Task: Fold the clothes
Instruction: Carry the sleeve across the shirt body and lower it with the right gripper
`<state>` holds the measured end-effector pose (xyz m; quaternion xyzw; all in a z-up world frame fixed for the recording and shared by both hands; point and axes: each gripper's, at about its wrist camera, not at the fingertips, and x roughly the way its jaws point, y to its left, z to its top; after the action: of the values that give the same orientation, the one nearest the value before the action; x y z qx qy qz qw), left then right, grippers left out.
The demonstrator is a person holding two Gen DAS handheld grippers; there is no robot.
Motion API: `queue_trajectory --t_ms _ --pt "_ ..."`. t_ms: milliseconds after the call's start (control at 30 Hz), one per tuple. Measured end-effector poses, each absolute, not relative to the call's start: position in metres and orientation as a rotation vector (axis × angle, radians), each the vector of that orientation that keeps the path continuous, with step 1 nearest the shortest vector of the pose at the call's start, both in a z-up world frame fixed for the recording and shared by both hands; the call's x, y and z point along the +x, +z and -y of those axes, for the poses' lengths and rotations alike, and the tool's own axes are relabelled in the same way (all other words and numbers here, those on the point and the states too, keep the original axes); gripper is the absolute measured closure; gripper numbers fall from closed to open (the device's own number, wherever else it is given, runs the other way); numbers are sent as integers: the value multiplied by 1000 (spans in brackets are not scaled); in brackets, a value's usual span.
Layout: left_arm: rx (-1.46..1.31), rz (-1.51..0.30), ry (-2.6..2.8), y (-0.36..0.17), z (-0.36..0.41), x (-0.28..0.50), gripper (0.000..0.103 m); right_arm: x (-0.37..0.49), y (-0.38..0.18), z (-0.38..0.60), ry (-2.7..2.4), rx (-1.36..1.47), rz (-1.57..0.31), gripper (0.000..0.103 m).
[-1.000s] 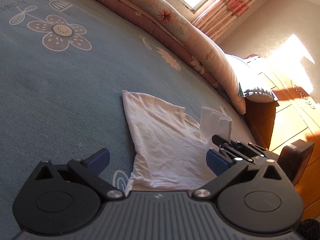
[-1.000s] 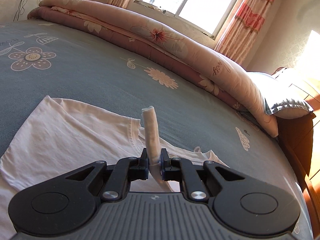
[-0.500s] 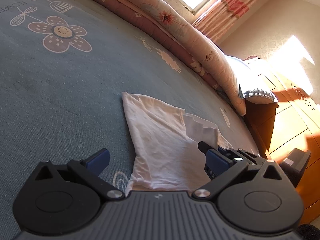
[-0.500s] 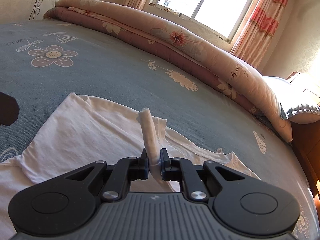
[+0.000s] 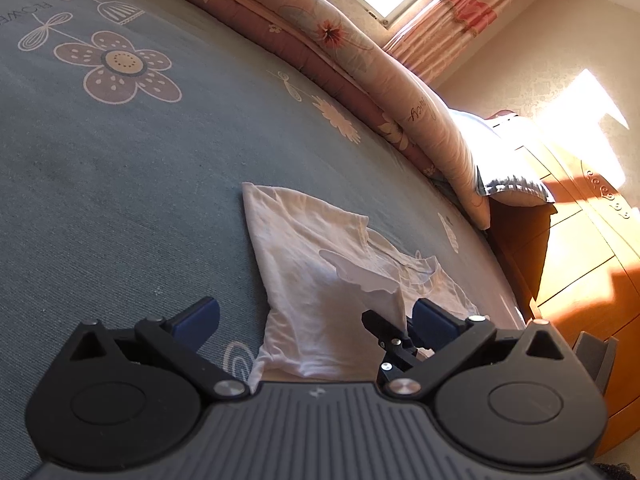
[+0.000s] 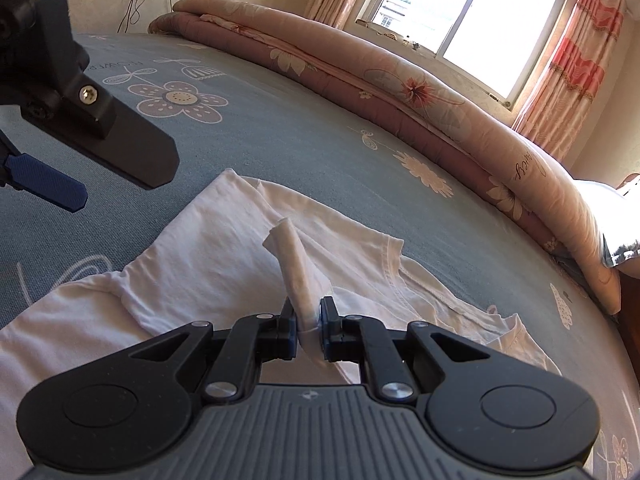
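Observation:
A white T-shirt [image 5: 312,264] lies partly folded on the blue-grey flowered bedsheet [image 5: 120,184]. In the right wrist view my right gripper [image 6: 308,316] is shut on a bunched fold of the T-shirt [image 6: 224,248], and a rolled tip of cloth sticks up between its pads. The left wrist view shows this right gripper [image 5: 386,332] low over the shirt's near right part, with the lifted flap draped from it. My left gripper [image 5: 316,316] stands open over the shirt's near edge and holds nothing. One of its blue fingertips [image 6: 48,186] shows at the far left of the right wrist view.
A rolled pink floral quilt [image 6: 400,92] runs along the far side of the bed, ending at a pillow [image 5: 504,160]. A wooden cabinet [image 5: 580,260] stands past the bed's right edge. A window [image 6: 460,8] with striped curtains lies beyond.
My right gripper has carried the pinched fold leftward and lower across the shirt, closer to the left gripper. The raised flap now drapes low. The left gripper has stayed put and open.

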<state>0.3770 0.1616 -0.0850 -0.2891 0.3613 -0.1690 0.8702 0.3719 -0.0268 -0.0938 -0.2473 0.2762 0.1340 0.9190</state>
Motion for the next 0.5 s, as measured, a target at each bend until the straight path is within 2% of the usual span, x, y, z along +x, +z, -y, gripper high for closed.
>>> queue_trajectory --t_ms 300,500 --pt "-601 -762 -356 -87 -160 378 1 366 -98 23 252 -537 -541 90" --pt "-618 -754 -360 -86 -164 377 1 363 -99 13 174 -614 -453 89"
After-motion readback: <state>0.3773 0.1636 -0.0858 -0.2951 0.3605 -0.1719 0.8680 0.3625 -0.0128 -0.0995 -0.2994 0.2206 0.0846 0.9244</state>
